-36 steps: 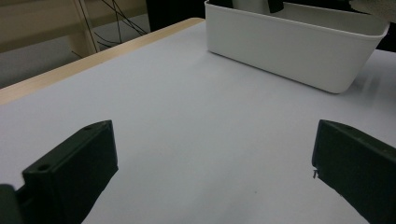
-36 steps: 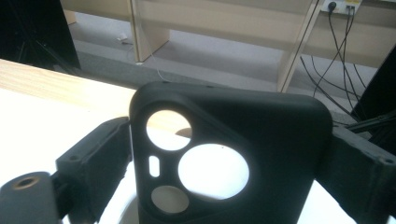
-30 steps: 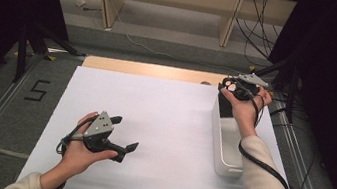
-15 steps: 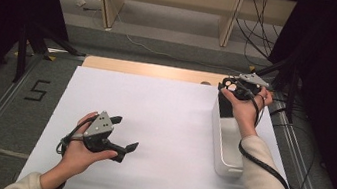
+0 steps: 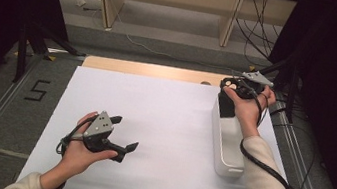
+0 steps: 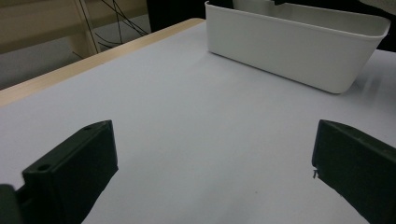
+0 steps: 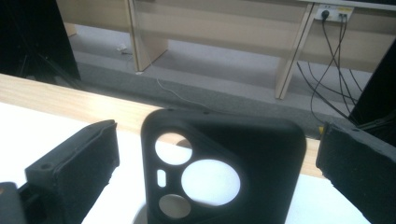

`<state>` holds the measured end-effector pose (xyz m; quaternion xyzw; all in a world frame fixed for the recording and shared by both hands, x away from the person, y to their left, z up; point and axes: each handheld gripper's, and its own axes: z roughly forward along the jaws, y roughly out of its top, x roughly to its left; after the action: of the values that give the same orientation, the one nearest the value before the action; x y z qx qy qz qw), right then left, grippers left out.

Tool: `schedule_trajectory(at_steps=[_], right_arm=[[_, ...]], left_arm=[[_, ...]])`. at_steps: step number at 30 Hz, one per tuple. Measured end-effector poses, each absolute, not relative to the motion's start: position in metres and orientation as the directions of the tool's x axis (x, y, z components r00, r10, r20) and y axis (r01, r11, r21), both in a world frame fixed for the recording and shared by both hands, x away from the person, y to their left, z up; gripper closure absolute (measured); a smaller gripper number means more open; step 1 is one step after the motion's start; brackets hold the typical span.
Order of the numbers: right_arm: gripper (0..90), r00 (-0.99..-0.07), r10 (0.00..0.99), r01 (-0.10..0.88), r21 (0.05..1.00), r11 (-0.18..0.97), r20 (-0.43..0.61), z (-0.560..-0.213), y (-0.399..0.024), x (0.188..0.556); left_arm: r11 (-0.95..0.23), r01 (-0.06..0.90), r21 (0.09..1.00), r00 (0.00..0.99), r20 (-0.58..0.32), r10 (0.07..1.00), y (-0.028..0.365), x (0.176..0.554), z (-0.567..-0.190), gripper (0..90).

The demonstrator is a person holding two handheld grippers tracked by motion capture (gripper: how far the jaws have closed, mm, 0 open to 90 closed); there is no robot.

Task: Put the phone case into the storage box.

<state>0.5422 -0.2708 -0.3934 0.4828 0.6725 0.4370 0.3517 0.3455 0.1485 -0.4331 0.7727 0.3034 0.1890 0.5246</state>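
Right gripper view: black phone case [image 7: 224, 168] upright between right hand-held gripper's [image 7: 217, 158] wide-apart, just-opened jaws.

A black phone case [image 7: 224, 168], with round and oblong camera cut-outs in its upper corner, stands upright at the far end of a long white bin [image 5: 227, 144], its top rising above the rim. The bin lies lengthwise along the right side of the white-covered table [image 5: 152, 122].
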Motion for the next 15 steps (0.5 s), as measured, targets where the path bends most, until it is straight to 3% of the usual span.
schedule_trajectory(at_steps=[15], right_arm=[[0.6, -0.301, 0.953, 0.331, 0.934, 0.135, -0.031, -0.384, -0.27, 0.521]], left_arm=[[-0.268, 0.271, 0.924, 0.743, -0.024, 0.669, 0.148, 0.345, -0.433, 0.0]])
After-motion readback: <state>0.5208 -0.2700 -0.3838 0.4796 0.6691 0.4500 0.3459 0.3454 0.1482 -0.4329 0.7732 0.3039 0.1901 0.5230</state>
